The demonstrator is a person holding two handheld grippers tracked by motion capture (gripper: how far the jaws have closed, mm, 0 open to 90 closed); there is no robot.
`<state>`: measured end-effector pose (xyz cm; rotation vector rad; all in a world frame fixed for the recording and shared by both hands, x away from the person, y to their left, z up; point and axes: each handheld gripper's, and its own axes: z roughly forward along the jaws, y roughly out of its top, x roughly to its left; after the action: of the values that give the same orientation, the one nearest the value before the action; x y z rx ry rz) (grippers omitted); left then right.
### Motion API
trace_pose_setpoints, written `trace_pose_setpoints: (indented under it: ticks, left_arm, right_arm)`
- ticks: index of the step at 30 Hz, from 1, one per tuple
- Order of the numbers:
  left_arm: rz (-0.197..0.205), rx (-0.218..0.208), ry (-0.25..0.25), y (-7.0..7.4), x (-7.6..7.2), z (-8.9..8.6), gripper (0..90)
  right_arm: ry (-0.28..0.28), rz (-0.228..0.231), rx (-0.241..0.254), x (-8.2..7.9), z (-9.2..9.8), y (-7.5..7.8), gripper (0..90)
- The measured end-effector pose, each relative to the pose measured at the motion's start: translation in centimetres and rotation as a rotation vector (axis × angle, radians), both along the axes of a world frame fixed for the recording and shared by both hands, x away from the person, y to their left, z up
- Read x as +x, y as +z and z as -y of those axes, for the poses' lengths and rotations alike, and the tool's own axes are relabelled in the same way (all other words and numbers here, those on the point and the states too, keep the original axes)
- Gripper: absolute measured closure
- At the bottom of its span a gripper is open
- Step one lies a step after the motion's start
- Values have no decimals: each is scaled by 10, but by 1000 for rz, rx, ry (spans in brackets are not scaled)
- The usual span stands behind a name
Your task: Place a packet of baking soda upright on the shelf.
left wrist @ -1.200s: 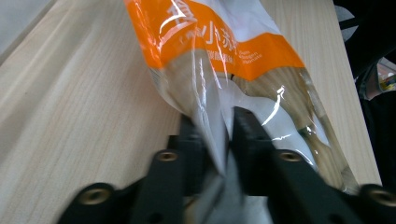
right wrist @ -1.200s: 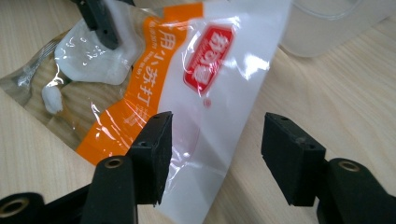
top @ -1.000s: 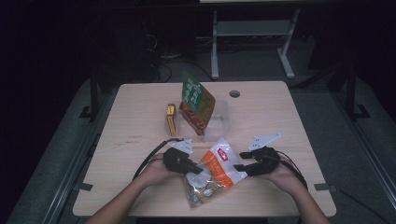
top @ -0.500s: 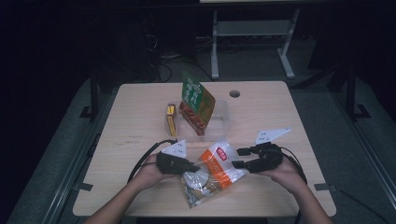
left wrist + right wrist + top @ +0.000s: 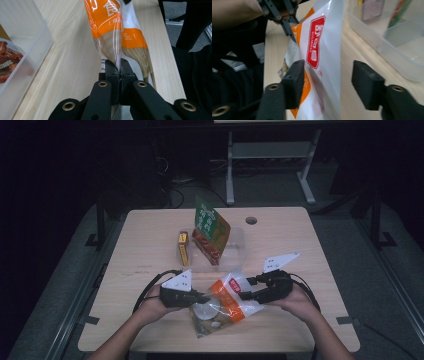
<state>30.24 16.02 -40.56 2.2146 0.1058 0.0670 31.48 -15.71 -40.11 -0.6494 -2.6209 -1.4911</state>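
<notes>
Left hand-held gripper (image 5: 119, 71) has lifted the snack bag (image 5: 117, 32) higher.

Snack bag (image 5: 227, 302): orange and white with clear panels, a red label with white lettering
Grippers: black left gripper (image 5: 200, 298) and right gripper (image 5: 245, 289), each under a pale grey plate
Table (image 5: 150, 250): light wood grain
Bin (image 5: 235, 247): clear plastic
Pouch (image 5: 210, 230): green top with white lettering, red-brown below
Box (image 5: 183, 248): yellow with a dark red end
Floor (image 5: 75, 270): grey
</notes>
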Motion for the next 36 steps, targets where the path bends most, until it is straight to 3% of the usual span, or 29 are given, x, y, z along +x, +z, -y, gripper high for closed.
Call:
trace_pose_setpoints:
  ticks: [6, 7, 8, 17, 19, 23, 27, 32, 35, 36]
  left_arm:
    - [5, -3, 5, 1, 0, 0, 882]
    - [5, -3, 5, 1, 0, 0, 882]
    - [1, -14, 10, 1, 0, 0, 881]
    - [0, -45, 18, 2, 3, -2, 866]
    - [-10, -46, 25, 1, 5, -3, 818]
    - [-18, -47, 42, 0, 5, -3, 596]
    - [5, -78, 93, 3, 4, -7, 400]
    - [5, -97, 137, 7, 3, -18, 379]
    - [2, -83, 140, 4, 1, -22, 374]
    - [-11, -59, 145, -1, -2, -26, 370]
  right_arm:
    - [52, -26, 1, -1, -5, -1, 763]
    - [52, -26, 1, -1, -5, -1, 763]
    - [57, -22, 22, -1, -4, 0, 888]
    - [111, 12, 43, -3, -4, 11, 900]
    - [135, 32, 47, -5, -5, 22, 900]
    - [144, 57, 56, -8, -6, 33, 900]
    - [137, 77, 72, -11, -2, 39, 900]
    - [97, 98, 46, -11, 4, 50, 900]
    - [76, 117, 19, -9, 10, 59, 900]
    - [73, 118, 12, -8, 12, 63, 900]
